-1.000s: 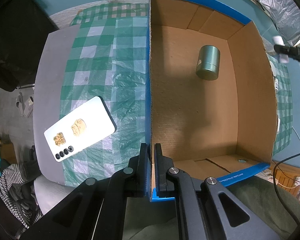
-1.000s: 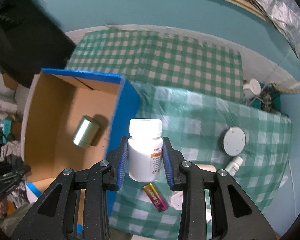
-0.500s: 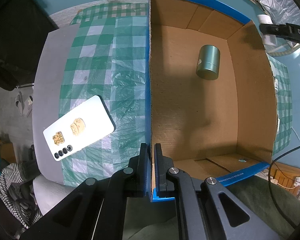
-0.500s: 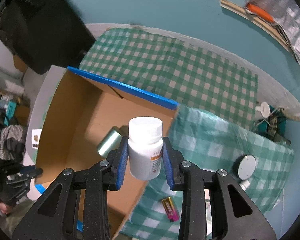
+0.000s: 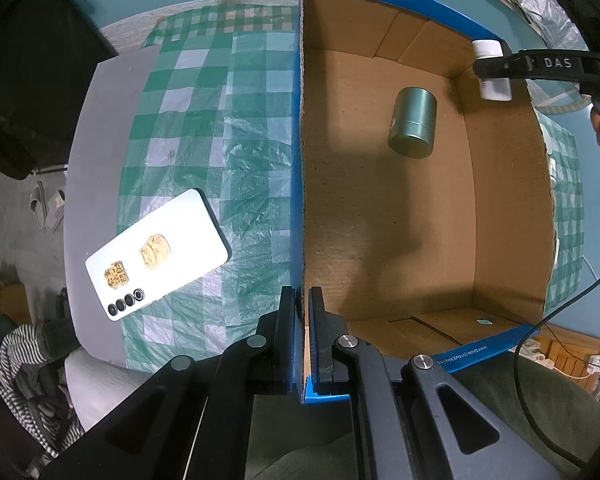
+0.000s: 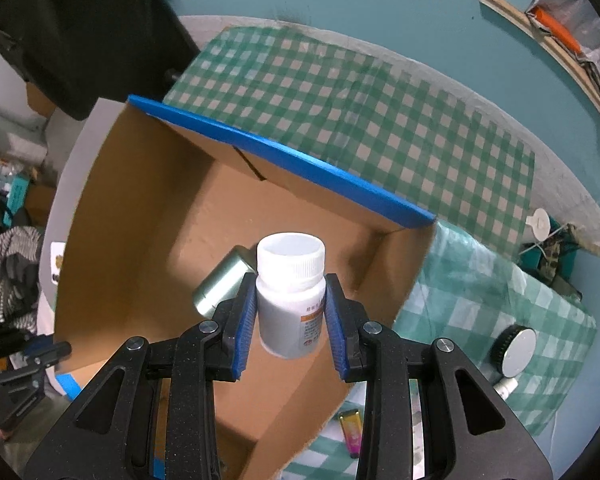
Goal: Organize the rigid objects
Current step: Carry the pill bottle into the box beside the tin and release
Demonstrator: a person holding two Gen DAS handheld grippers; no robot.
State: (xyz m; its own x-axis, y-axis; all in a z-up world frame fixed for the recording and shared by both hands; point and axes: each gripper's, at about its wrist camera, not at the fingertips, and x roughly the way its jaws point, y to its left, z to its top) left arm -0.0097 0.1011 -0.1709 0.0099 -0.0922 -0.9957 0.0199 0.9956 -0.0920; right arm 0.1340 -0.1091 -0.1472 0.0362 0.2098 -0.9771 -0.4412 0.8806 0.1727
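The right tongs [image 6: 291,330] grip a white pill bottle [image 6: 290,300] above the cardboard box [image 6: 148,240], while the left tongs [image 5: 302,344] are clenched on its wall – released from here, the bottle could strike the green tin [image 5: 413,122] lying inside, or bounce and roll

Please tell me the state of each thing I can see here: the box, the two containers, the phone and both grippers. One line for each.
cardboard box: open on top, its wall pinched.
green tin: lying on its side inside the box.
white pill bottle: capped, upright, held above the box.
phone: face down on the tablecloth.
left gripper: shut on the box wall.
right gripper: shut on the bottle.
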